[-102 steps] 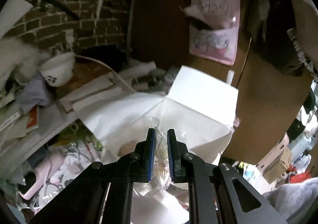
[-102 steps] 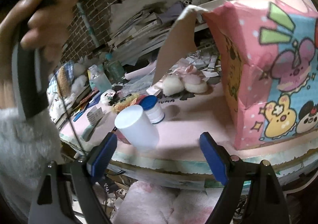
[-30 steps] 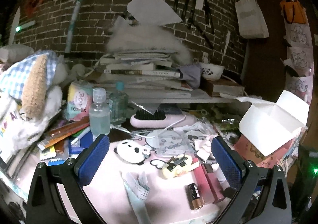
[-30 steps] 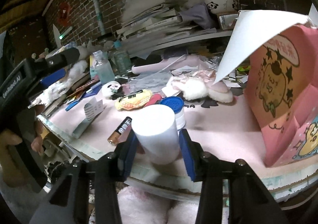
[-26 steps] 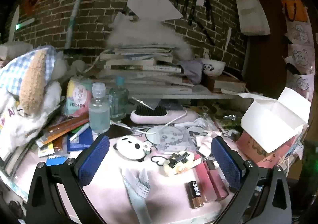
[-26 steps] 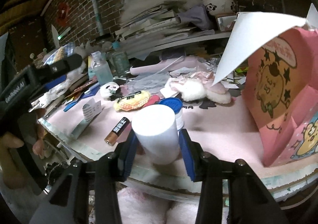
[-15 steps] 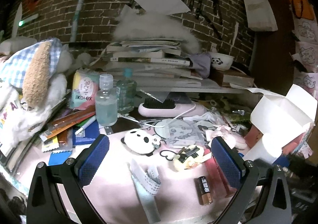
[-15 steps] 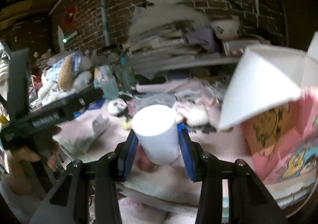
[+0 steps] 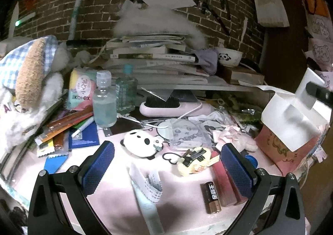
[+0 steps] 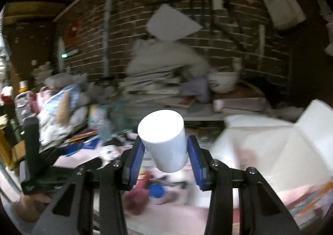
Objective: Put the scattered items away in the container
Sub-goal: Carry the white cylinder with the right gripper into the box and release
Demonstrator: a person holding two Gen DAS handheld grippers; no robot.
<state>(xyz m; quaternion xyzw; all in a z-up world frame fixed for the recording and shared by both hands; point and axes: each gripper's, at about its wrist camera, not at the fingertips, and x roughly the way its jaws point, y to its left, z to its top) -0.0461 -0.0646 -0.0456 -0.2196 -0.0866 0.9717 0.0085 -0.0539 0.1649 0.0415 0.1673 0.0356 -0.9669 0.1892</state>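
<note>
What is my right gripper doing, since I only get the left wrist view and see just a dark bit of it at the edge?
Observer: The right gripper is shut on a white cylinder, held in the air clear of the table.
Operator: Is it near the pink box yet?
Observer: The pink box lies just to its right, white flaps open; that view is motion-blurred.
Operator: Anything under the cylinder?
Observer: A blue lid sits on the pink table below it.
Operator: And my left gripper?
Observer: The right view shows the left gripper from the side, a hand below it.
</note>
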